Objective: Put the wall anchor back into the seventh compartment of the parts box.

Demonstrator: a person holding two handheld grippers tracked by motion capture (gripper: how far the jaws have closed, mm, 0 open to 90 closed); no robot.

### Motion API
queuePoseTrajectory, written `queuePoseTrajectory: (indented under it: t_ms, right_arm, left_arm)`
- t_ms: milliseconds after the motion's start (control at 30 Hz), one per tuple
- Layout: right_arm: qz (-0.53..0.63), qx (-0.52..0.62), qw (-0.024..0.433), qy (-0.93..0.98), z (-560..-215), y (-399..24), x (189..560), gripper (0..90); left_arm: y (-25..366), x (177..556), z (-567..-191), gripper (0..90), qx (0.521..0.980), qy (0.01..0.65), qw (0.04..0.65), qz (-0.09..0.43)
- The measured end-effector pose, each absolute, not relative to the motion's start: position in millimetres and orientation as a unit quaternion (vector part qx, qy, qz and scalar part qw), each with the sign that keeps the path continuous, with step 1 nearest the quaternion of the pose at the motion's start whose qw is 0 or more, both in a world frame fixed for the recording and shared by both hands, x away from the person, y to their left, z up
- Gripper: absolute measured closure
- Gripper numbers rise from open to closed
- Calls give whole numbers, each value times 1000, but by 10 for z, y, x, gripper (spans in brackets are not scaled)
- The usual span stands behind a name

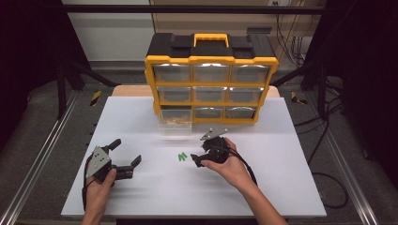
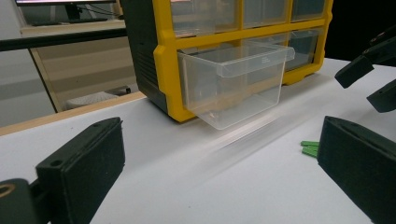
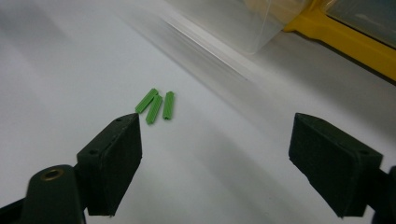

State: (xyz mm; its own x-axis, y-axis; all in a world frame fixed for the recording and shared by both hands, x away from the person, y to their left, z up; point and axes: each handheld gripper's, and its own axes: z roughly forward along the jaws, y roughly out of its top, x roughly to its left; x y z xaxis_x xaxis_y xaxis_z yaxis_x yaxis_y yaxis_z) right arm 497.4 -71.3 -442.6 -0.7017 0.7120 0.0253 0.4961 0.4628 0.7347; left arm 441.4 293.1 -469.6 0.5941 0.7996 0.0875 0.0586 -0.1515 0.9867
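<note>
Three small green sticks (image 1: 182, 156) lie side by side on the white surface (image 1: 281, 140), between your two grippers and in front of the yellow-and-black drawer cabinet (image 1: 211, 77). Your right gripper (image 1: 206, 152) sits just to the right of them, its jaws spread wide and holding nothing; in the right gripper view the sticks (image 3: 155, 106) lie just beyond the tip of the jaw at the left of that view, not touching it. Your left gripper (image 1: 126, 157) rests well apart from the sticks at the near left of the surface, jaws also wide and empty.

One clear drawer (image 1: 175, 121) at the cabinet's bottom left is pulled out over the surface, behind the sticks; something tan lies in it, too small to make out. In the left gripper view that drawer (image 2: 233, 84) juts forward, tilted slightly down, and the sticks (image 2: 309, 148) peek out beside your own jaw at the right of that view, partly hidden by it. Nothing lies between your right gripper and the sticks.
</note>
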Motion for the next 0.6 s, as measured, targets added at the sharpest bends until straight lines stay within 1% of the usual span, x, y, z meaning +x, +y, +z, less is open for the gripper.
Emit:
queuePoseTrajectory:
  t_ms: [300, 400, 500, 533, 600]
  right_arm:
    - [378, 361, 141, 840, -4449, -639, 4977, 342]
    - [381, 370, 132, 837, -4471, -598, 4986, 393]
    - [386, 373, 122, 835, -4492, -574, 4993, 412]
    - [391, 377, 111, 832, -4510, -549, 5000, 440]
    - [392, 378, 111, 831, -4526, -522, 5002, 467]
  left_arm:
    - [2937, 4415, -4695, 10, 685, 313, 573, 323]
    - [2939, 4415, -4695, 10, 684, 314, 574, 322]
    - [2941, 4415, -4695, 10, 684, 314, 574, 322]
    - [2941, 4415, -4695, 10, 684, 314, 574, 322]
    - [2944, 4415, -4694, 10, 684, 314, 574, 322]
